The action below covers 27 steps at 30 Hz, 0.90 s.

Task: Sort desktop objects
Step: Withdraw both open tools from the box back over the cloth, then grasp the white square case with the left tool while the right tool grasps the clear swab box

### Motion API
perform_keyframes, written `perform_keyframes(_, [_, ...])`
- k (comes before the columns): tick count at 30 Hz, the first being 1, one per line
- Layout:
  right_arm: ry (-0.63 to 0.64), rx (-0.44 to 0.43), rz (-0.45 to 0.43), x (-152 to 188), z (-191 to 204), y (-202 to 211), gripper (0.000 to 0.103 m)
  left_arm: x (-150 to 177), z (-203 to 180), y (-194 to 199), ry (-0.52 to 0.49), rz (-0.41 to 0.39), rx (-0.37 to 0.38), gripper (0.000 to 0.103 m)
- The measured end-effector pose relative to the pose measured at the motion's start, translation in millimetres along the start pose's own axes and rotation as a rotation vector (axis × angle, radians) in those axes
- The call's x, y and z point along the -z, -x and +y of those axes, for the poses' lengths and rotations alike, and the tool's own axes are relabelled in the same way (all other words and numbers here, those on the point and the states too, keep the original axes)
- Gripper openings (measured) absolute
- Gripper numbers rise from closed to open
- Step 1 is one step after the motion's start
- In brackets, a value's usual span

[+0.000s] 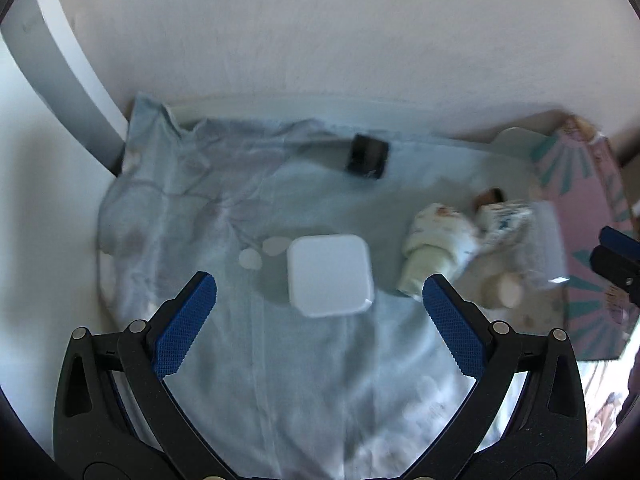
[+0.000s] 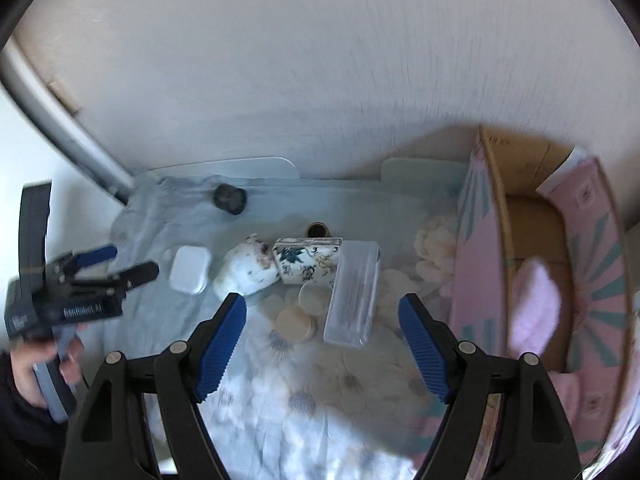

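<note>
A white square box (image 1: pixel 330 275) lies on the pale blue cloth (image 1: pixel 224 208), just ahead of my open, empty left gripper (image 1: pixel 320 292); it also shows in the right wrist view (image 2: pixel 189 269). Rolled socks (image 1: pixel 440 236), a floral box (image 2: pixel 308 260), a clear plastic case (image 2: pixel 352 300) and round lids (image 2: pixel 296 322) lie mid-table. My right gripper (image 2: pixel 322 312) is open and empty above the lids and case. A pink cardboard box (image 2: pixel 476 248) at the right holds a pink cloth (image 2: pixel 534 304).
A small black object (image 1: pixel 367 156) lies near the cloth's far edge, also in the right wrist view (image 2: pixel 229 199). A white wall (image 1: pixel 320 32) rises behind the table. A grey bar (image 1: pixel 60 68) slants at the far left. The left gripper (image 2: pixel 108 268) shows in the right wrist view.
</note>
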State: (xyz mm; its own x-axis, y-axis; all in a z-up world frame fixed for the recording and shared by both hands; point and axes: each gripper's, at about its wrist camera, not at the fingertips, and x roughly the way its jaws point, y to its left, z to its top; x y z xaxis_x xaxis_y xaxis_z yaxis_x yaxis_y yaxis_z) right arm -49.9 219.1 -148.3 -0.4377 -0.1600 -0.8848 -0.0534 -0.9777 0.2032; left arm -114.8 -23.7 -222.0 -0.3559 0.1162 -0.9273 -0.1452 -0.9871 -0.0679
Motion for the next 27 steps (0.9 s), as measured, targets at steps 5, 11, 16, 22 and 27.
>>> perform_keyframes(5, [-0.065,0.004,-0.004,1.0,-4.1,-37.1,0.075,3.2,3.7,-30.5,0.002,0.015,-0.056,0.103])
perform_keyframes(11, [-0.089,0.032,-0.007,4.4,-9.8,-46.8,0.075,9.0,6.4,-41.0,0.046,0.017,-0.027,0.103])
perform_keyframes(16, [-0.108,0.043,-0.013,1.6,-15.1,-48.8,0.075,11.2,0.5,-46.5,0.049,0.02,-0.027,0.103])
perform_keyframes(22, [-0.13,0.045,-0.003,-1.1,-25.8,-54.3,0.068,14.8,-6.3,-49.6,0.049,0.025,-0.043,0.103])
perform_keyframes(27, [-0.151,0.039,0.014,-3.8,-32.2,-63.0,0.057,17.9,-9.6,-49.9,0.05,0.021,-0.05,0.094])
